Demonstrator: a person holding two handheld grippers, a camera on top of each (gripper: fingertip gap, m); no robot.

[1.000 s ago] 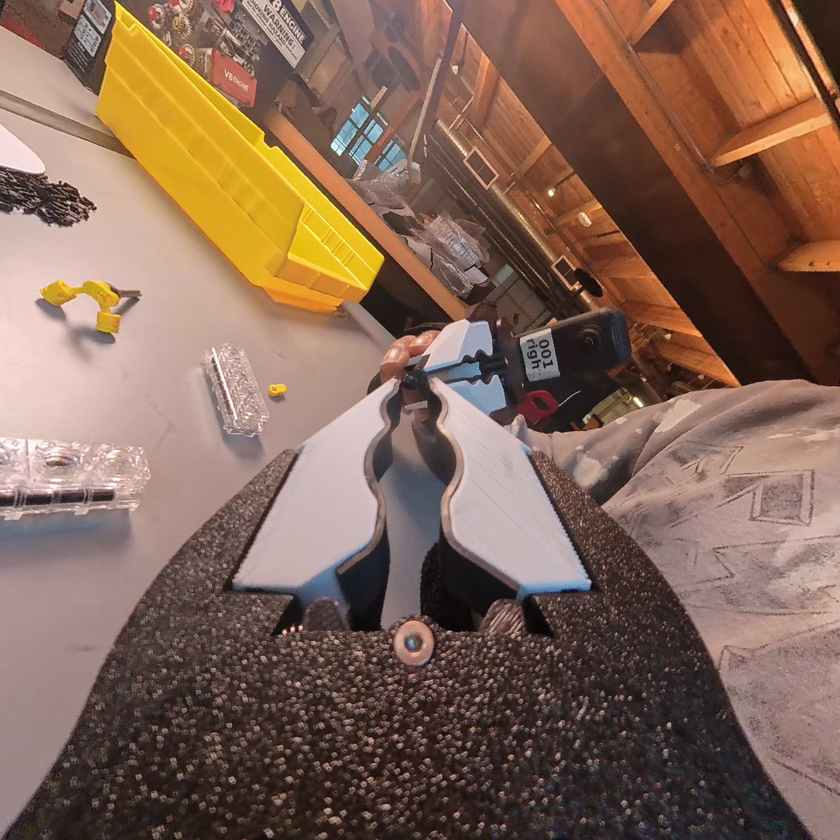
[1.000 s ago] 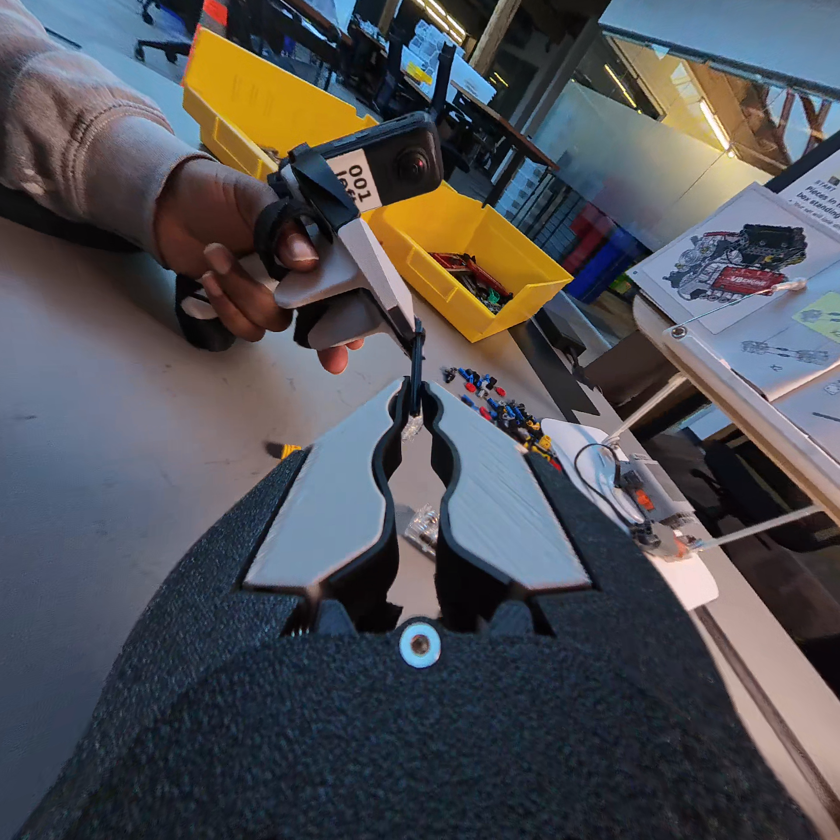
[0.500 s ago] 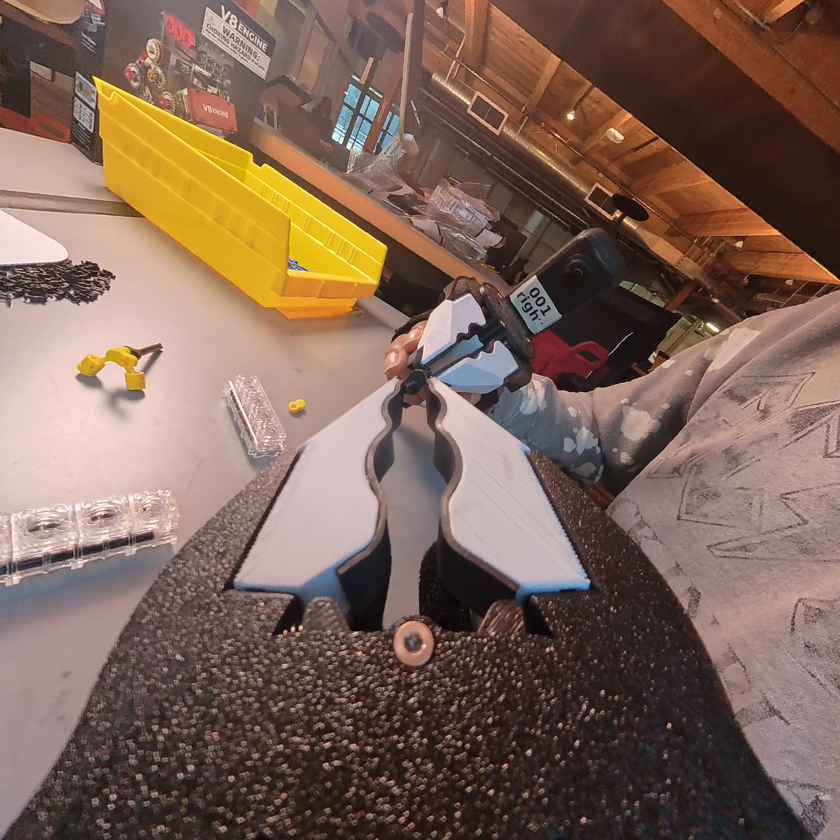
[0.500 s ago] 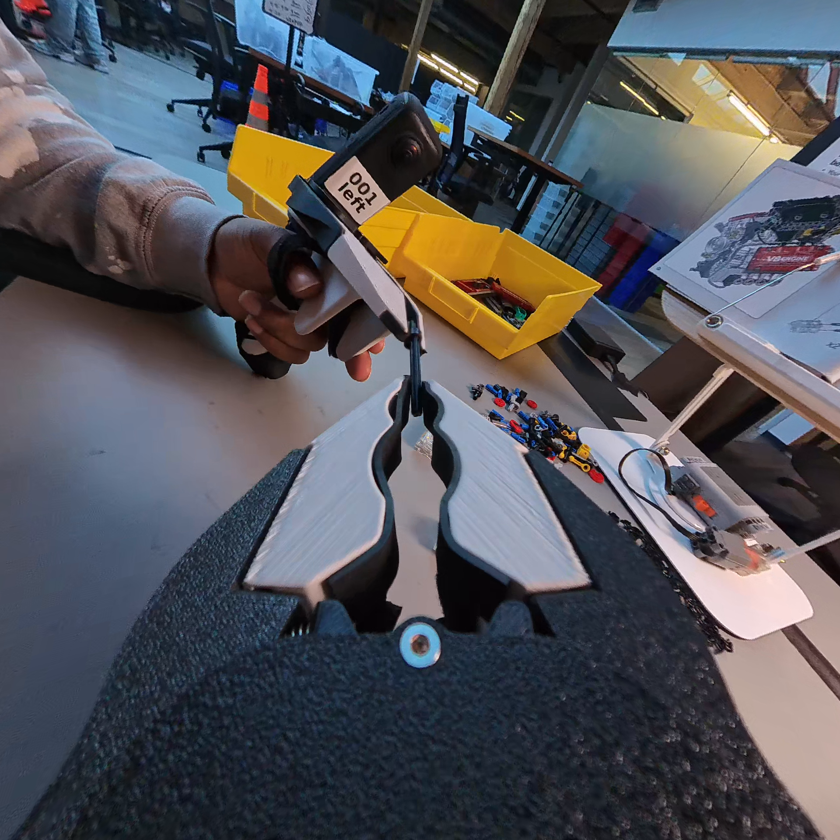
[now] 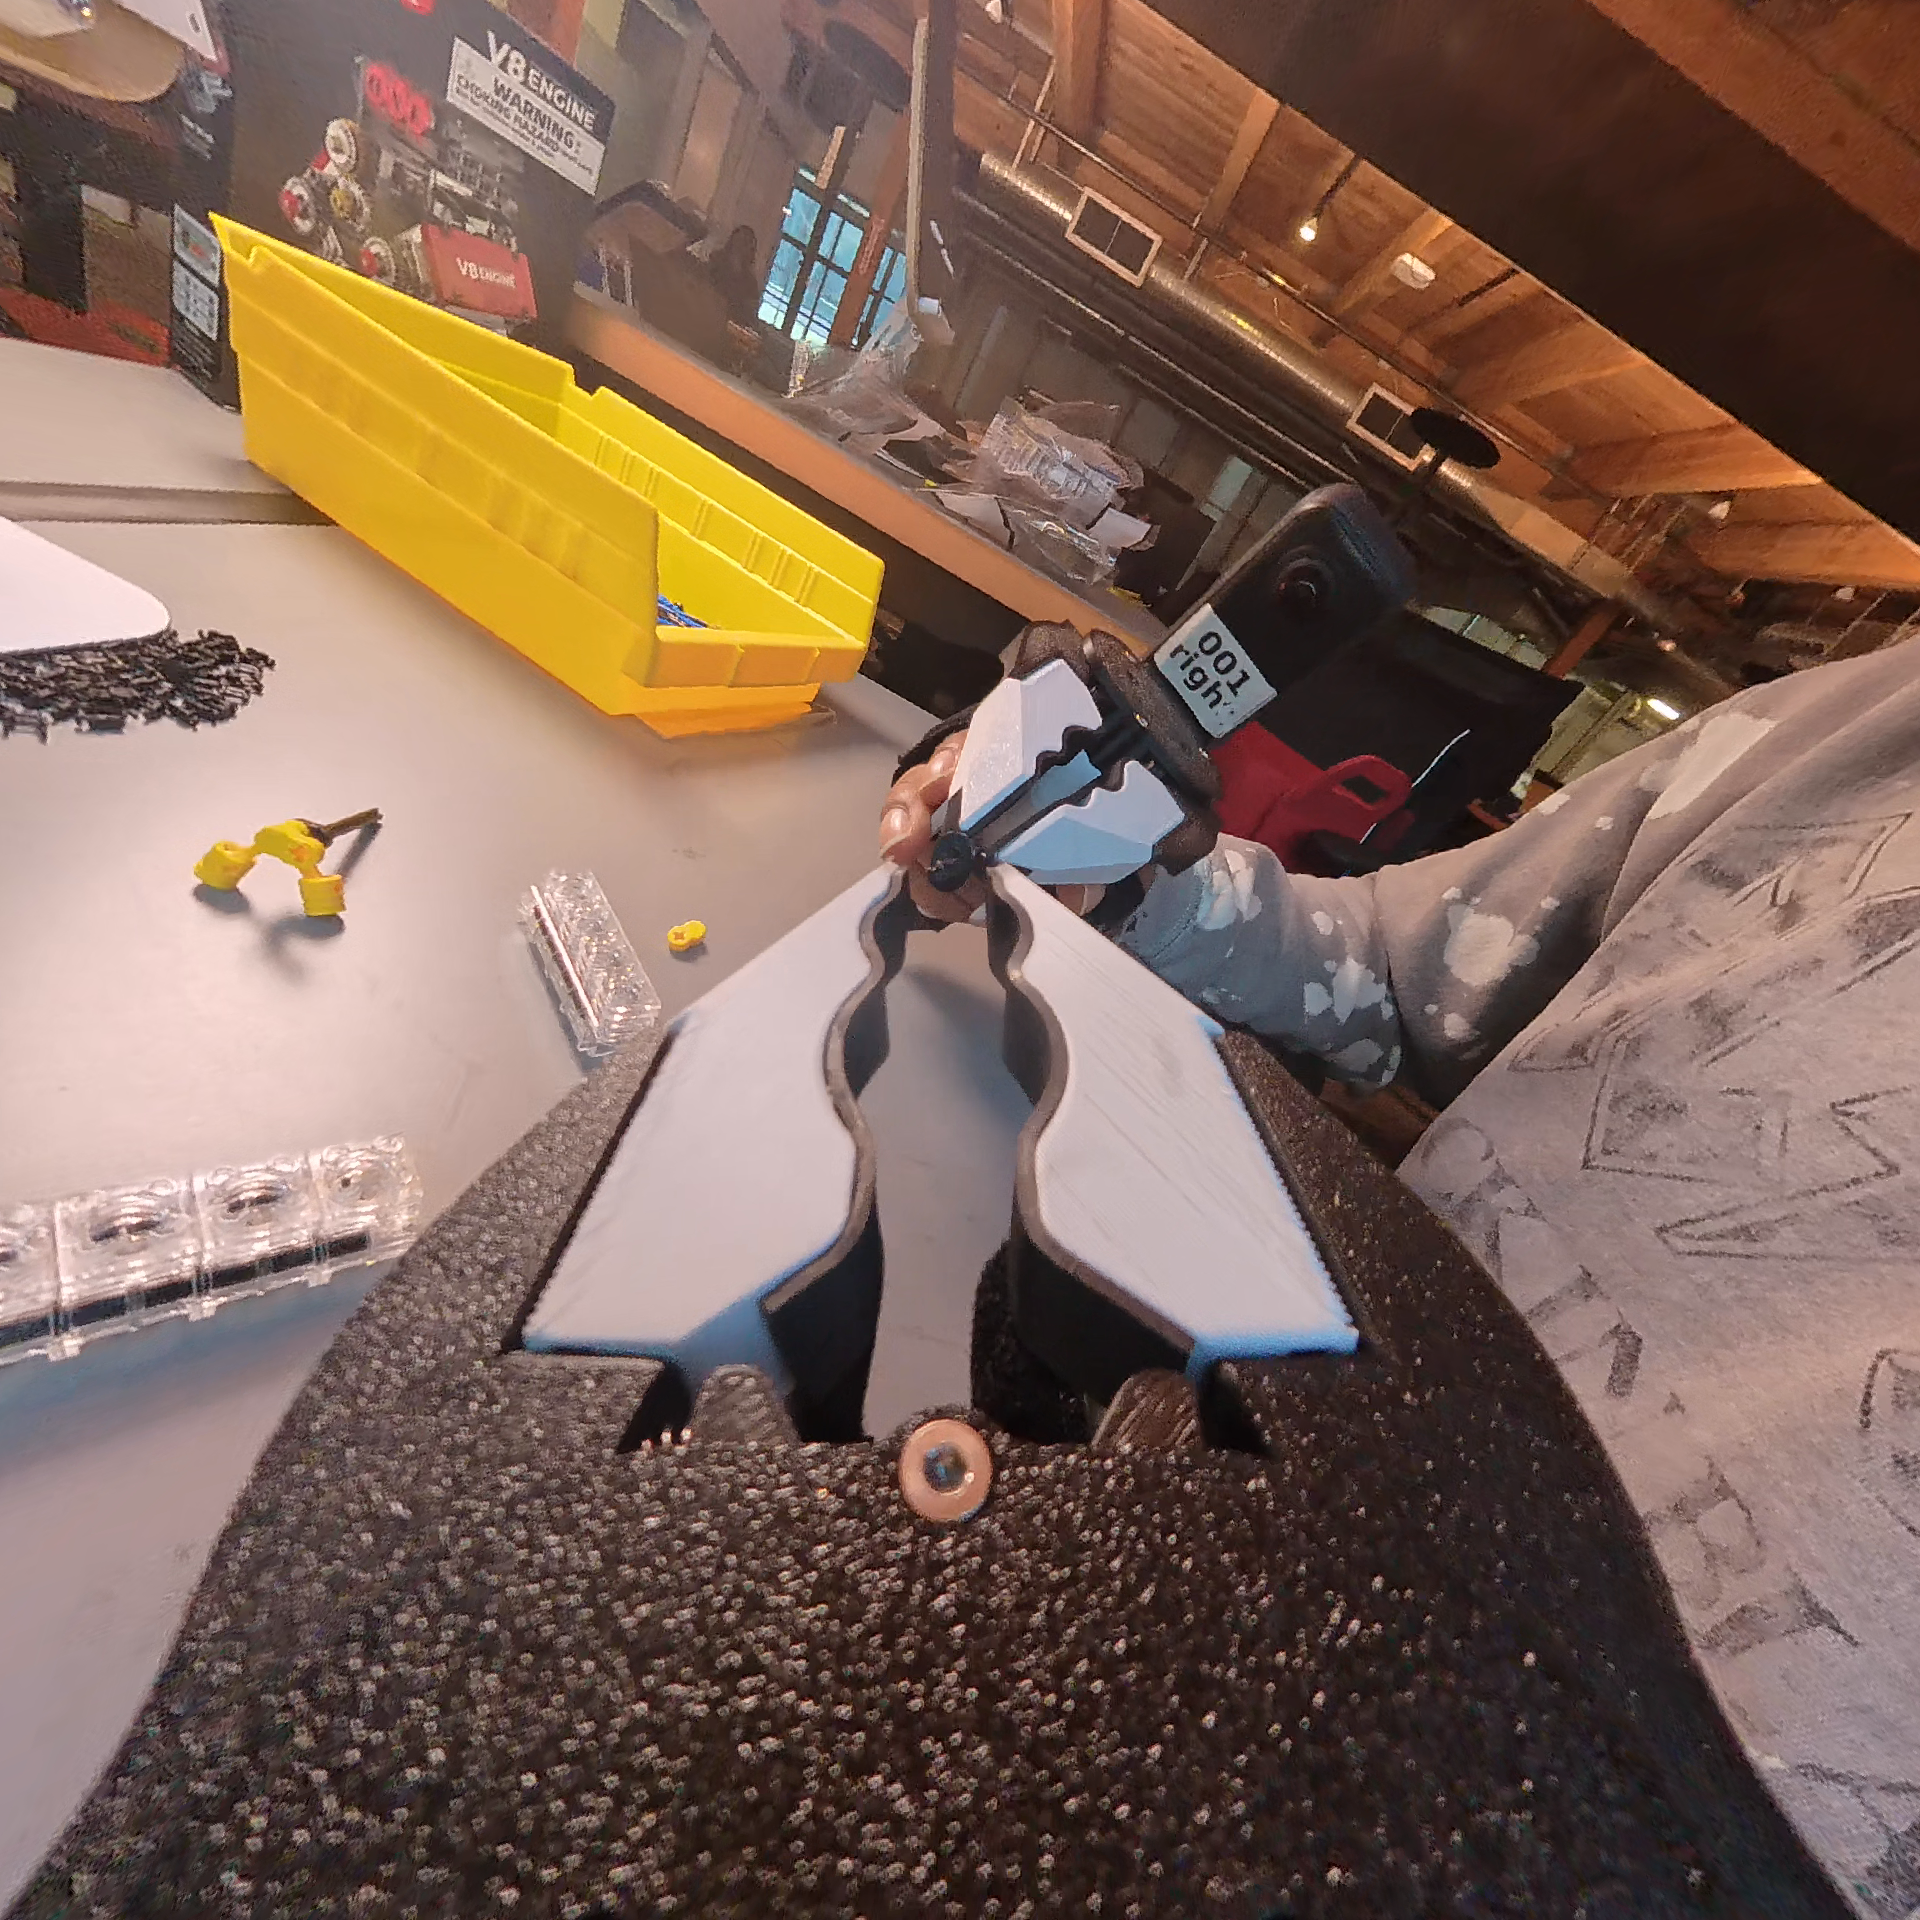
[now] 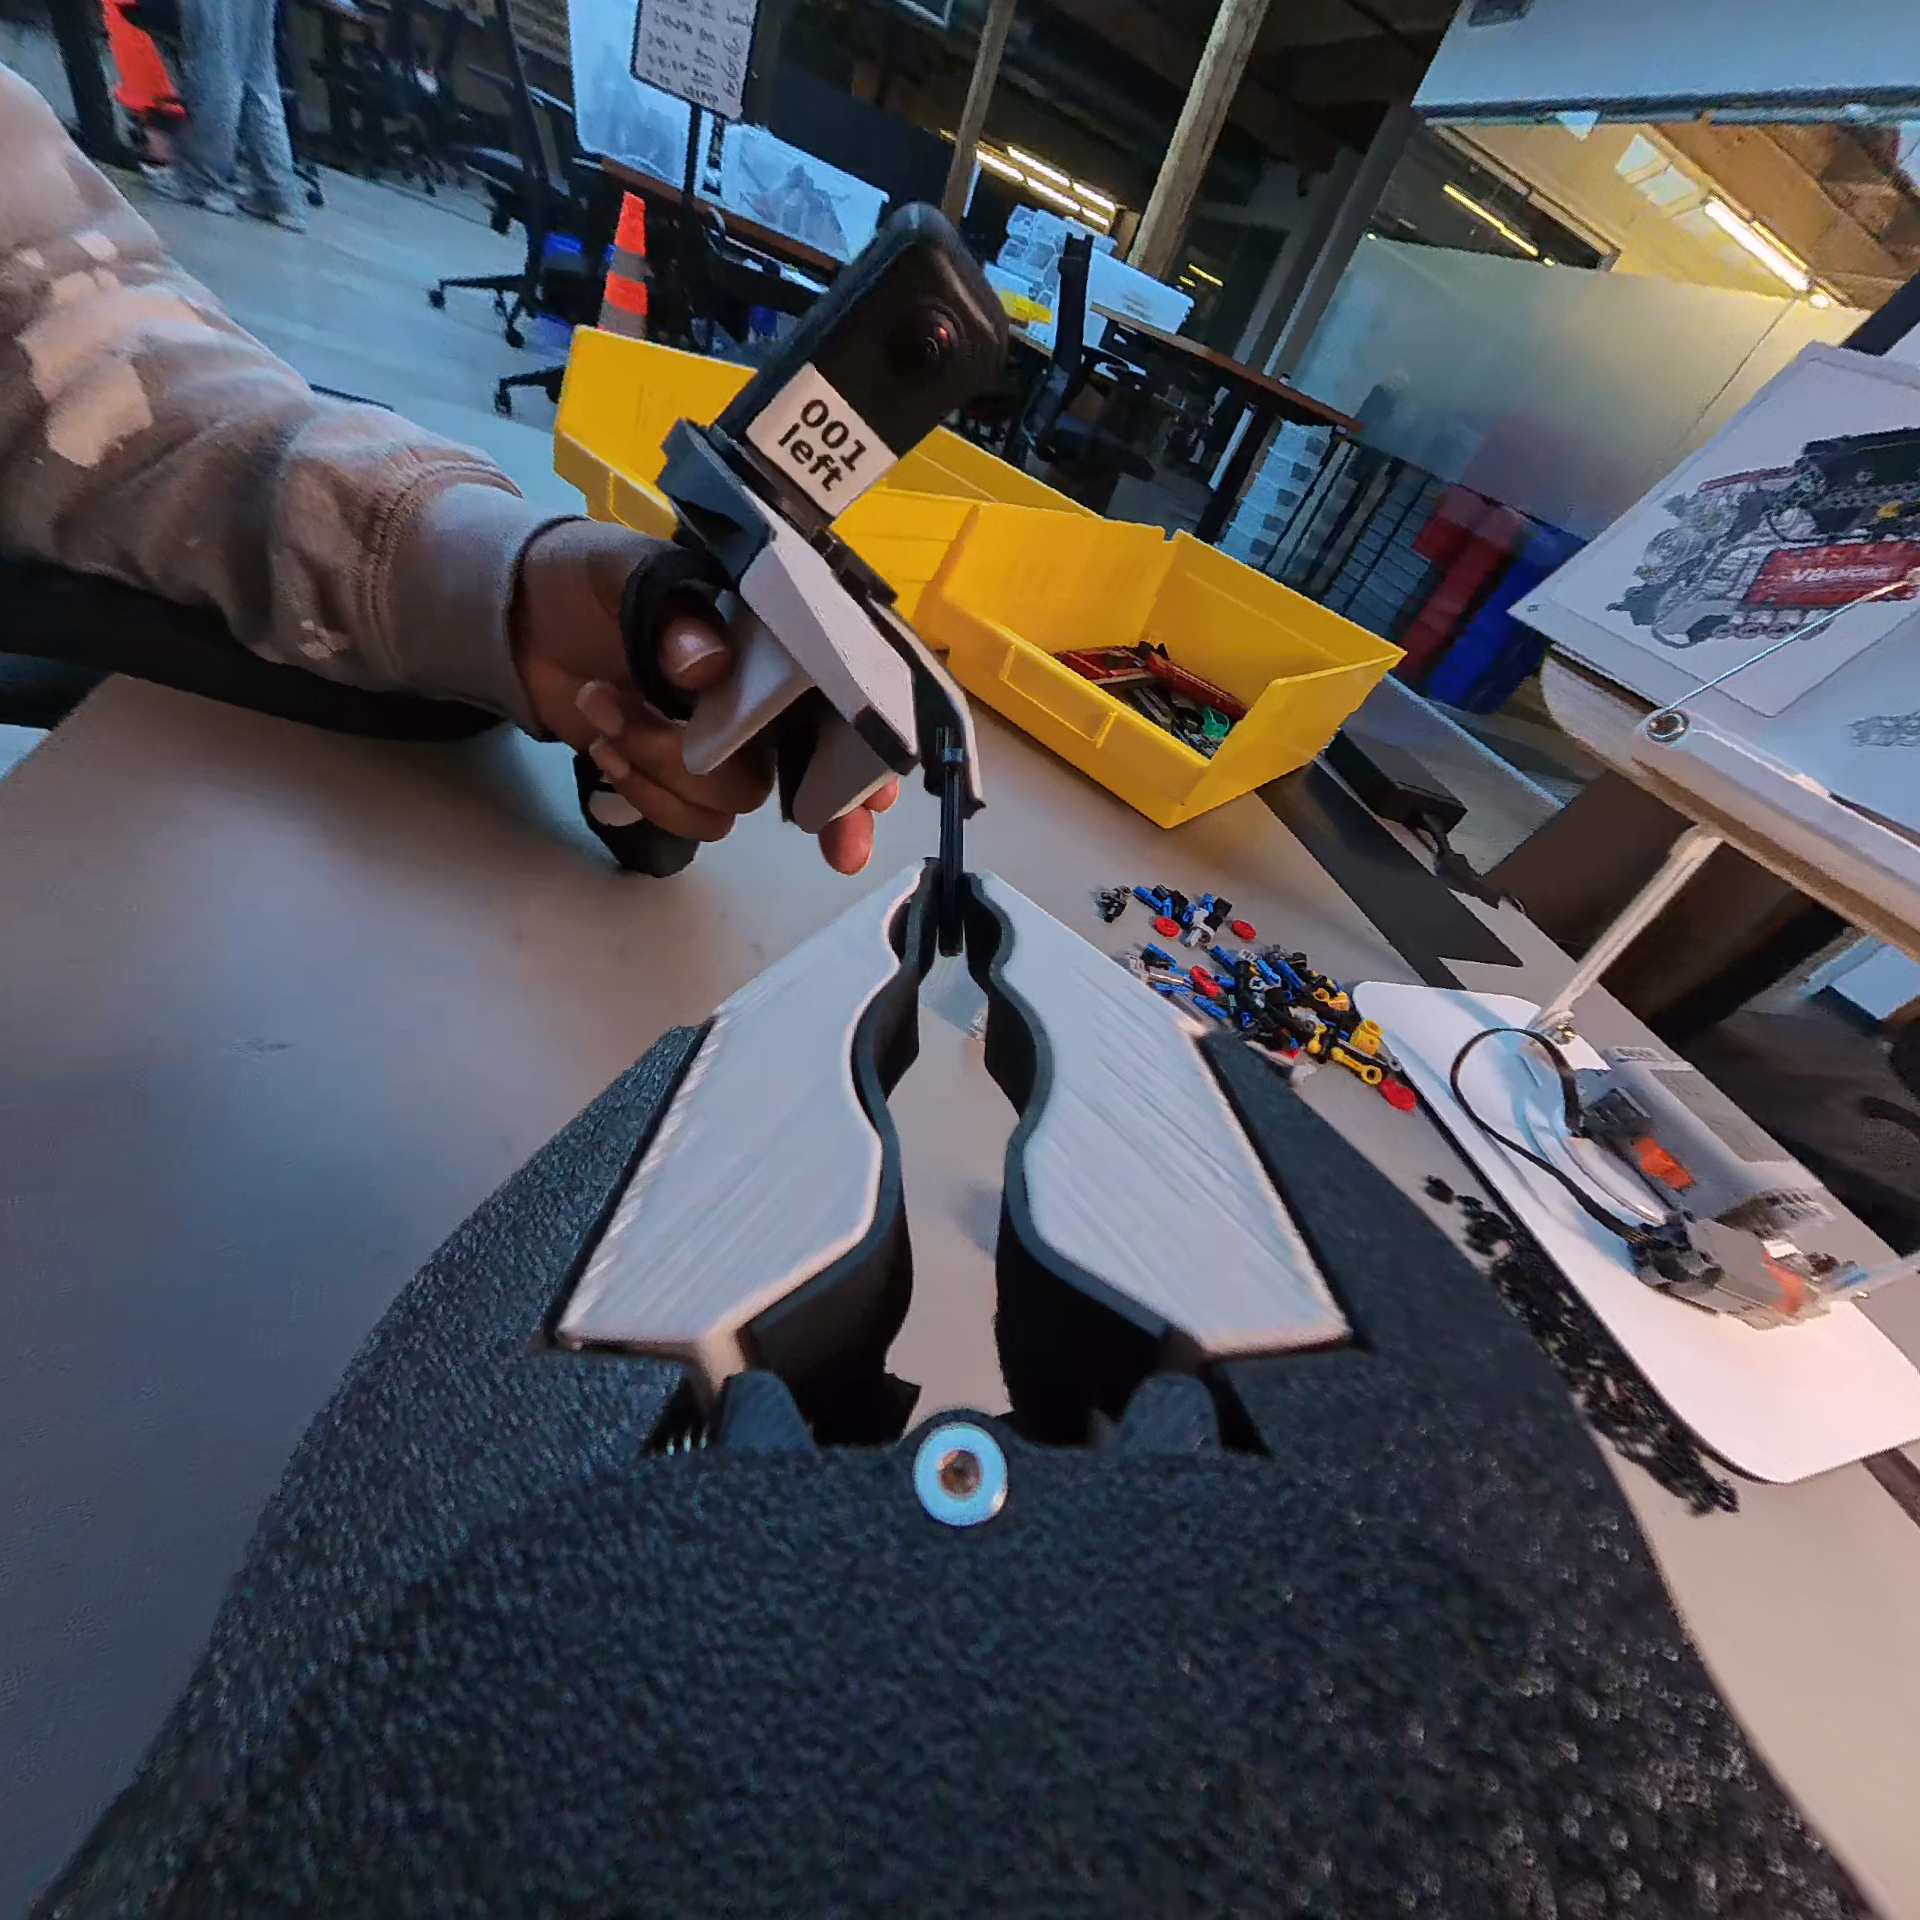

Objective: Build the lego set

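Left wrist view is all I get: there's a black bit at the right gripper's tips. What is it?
Observer: A thin black axle. The right gripper is shut on its lower end.
Operator: And its other end?
Observer: It reaches up between the tips of the left gripper. I cannot tell whether they pinch it.
Operator: Anything beyond it?
Observer: A heap of small coloured parts lies on the table, to the right of the right gripper.
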